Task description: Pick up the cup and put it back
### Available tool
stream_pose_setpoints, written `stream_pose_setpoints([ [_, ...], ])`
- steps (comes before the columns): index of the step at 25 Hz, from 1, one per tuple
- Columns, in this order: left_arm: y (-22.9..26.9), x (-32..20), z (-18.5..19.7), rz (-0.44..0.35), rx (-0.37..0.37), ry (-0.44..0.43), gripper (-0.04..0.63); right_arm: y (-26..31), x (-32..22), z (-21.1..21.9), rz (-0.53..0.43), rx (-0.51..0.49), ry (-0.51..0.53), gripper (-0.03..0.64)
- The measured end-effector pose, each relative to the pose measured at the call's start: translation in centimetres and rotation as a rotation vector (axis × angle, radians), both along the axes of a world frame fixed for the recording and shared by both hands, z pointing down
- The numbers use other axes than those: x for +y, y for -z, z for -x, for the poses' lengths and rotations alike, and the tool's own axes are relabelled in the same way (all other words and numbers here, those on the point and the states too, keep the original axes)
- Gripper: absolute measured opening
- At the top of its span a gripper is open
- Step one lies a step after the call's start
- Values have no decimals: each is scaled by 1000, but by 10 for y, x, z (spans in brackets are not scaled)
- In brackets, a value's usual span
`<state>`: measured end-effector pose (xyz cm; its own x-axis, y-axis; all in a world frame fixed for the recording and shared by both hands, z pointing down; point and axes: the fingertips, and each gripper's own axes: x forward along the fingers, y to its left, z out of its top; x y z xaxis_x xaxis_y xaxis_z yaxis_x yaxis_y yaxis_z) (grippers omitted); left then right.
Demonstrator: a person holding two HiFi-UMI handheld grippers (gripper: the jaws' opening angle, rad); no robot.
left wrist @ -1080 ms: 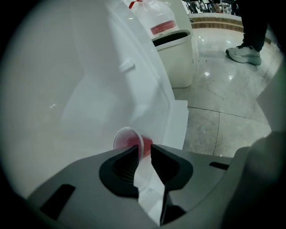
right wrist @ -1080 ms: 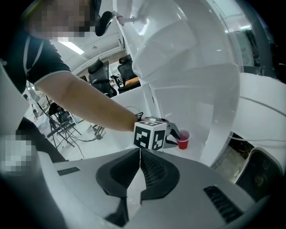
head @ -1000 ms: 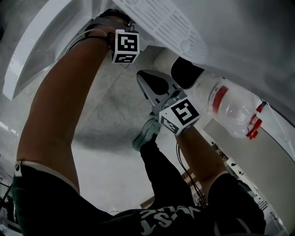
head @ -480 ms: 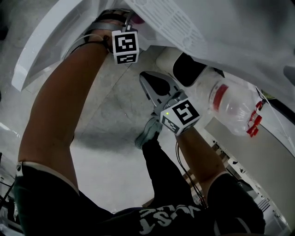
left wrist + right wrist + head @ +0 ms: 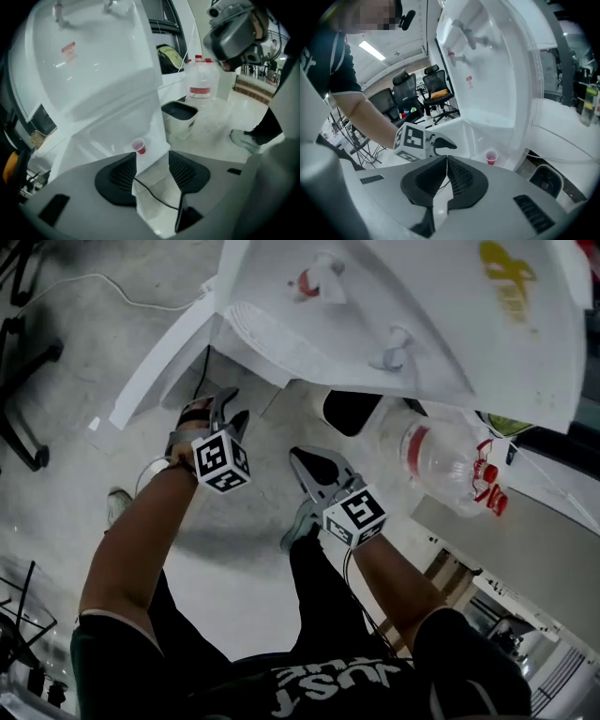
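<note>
The left claw is wide open and has nothing in it. The right claw is shut tight, and it is empty too. The cup is small and red. It stands up straight, mouth up, on a white ledge low on the big white machine. From the left claw the cup is just past the tip of the left jaw, in front and a little to the left, so I think that claw needs to slide a bit left to get a jaw on each side. From the right claw the cup is farther off, in front and to the right. So the left claw looks nearer. Past the machine sit a white bin and a big water bottle. The bottle has a red label, and the machine has a red sticker, but I cannot read them. The dark shirt has pale letters that look like "JUST".
</note>
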<state>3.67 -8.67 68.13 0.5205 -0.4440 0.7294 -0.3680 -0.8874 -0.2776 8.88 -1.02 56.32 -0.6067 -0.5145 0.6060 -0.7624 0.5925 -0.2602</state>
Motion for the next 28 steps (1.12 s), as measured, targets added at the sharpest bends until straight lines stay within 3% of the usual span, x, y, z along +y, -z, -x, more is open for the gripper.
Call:
stream_pose_setpoints([
  [6, 155, 104, 14, 163, 171, 68, 186, 127, 47, -8, 27, 15, 23, 34],
  [11, 308, 94, 31, 102, 278, 99, 152, 244, 45, 10, -85, 9, 46, 34],
  [20, 598, 106, 34, 66, 577, 147, 36, 483, 50, 1, -238, -107, -54, 34],
  [25, 719, 111, 49, -30, 733, 125, 9, 581, 55, -16, -342, -108, -109, 34],
  [28, 769, 112, 52, -37, 839, 105, 8, 624, 56, -22, -385, -152, -145, 34],
])
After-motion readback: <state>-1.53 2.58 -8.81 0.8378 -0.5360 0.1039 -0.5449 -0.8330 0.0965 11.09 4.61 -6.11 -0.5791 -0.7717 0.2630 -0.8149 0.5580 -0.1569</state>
